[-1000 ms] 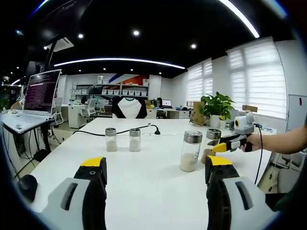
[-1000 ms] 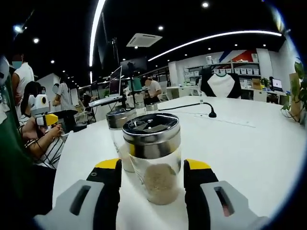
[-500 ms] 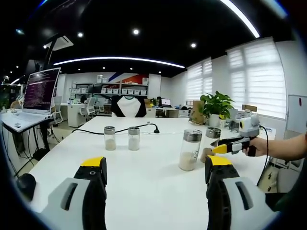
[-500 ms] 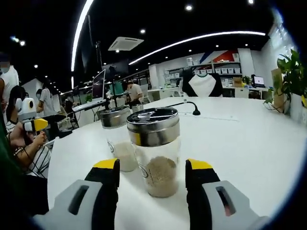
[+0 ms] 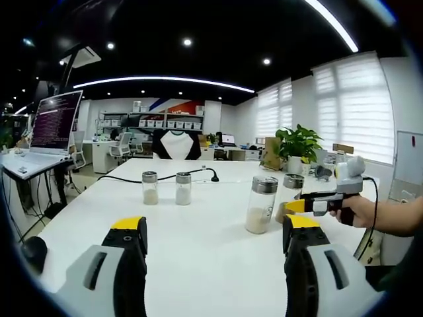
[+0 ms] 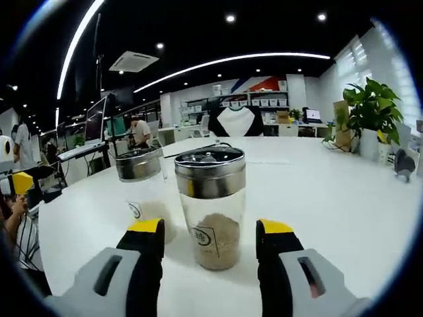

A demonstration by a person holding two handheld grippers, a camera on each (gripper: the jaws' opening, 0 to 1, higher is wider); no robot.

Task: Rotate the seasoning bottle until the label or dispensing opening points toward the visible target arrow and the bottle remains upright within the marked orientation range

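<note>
While my right gripper (image 6: pixel 210 232) stands with its jaws wide and holding nothing, the seasoning bottle (image 6: pixel 210 206) sits upright between the two yellow tips, apart from both, on the white table (image 6: pixel 344 198). Its small printed label (image 6: pixel 204 238) faces roughly toward me, low on the glass, and pale powder fills the bottom third under a steel cap (image 6: pixel 209 173). Just behind it to one side stands a second bottle (image 6: pixel 143 191) of the same kind, close enough that a careless swing could knock it.

To turn the bottle well, I judge I should close evenly on the glass body below the cap, squarely across its middle, then twist about its own upright axis with the base kept flat on the table, slowly, so it neither tips nor slides into its neighbour. I cannot find a target arrow on the table, so I cannot tell how far the turn must go.

My left gripper (image 5: pixel 215 232) hangs back with jaws spread and nothing between them; further out on the table stand two small shakers (image 5: pixel 165 187) and a black cable (image 5: pixel 192 176).
</note>
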